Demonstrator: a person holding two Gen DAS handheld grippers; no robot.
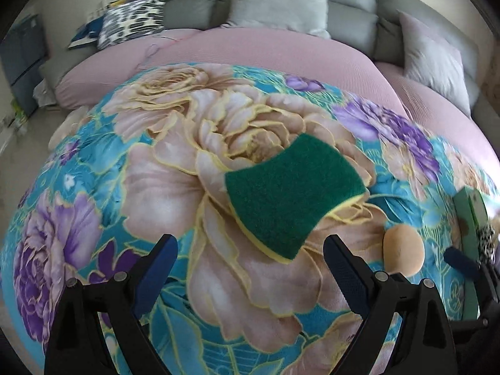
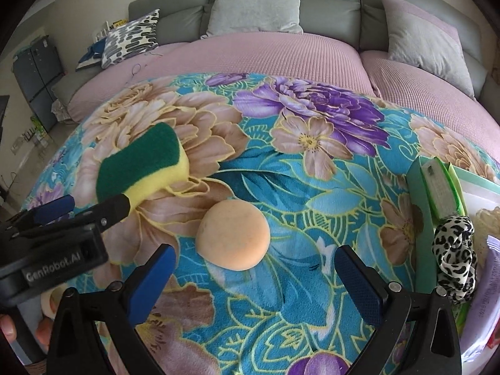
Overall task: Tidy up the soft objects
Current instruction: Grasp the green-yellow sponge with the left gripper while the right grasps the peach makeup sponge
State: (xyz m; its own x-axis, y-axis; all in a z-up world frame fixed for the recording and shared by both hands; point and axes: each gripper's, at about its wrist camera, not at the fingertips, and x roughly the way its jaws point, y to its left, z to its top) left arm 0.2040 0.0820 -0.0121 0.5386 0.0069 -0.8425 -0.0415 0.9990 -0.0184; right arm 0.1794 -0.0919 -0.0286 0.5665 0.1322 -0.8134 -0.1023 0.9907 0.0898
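A green and yellow sponge (image 1: 293,197) lies on the floral blanket (image 1: 175,187); it also shows in the right wrist view (image 2: 140,165). My left gripper (image 1: 250,268) is open just short of it, jaws wide on either side of its near corner, not touching; in the right wrist view one left finger tip (image 2: 115,209) overlaps the sponge's near end. A round orange sponge puff (image 2: 234,237) lies on the blanket right of it, also in the left wrist view (image 1: 403,250). My right gripper (image 2: 253,268) is open, just before the puff, empty.
A green box (image 2: 437,193) stands at the blanket's right edge with a leopard-print scrunchie (image 2: 456,262) on its rim and packets inside. Behind lie a pink mattress cover (image 2: 281,53), grey sofa cushions (image 2: 256,6) and a patterned pillow (image 2: 131,37).
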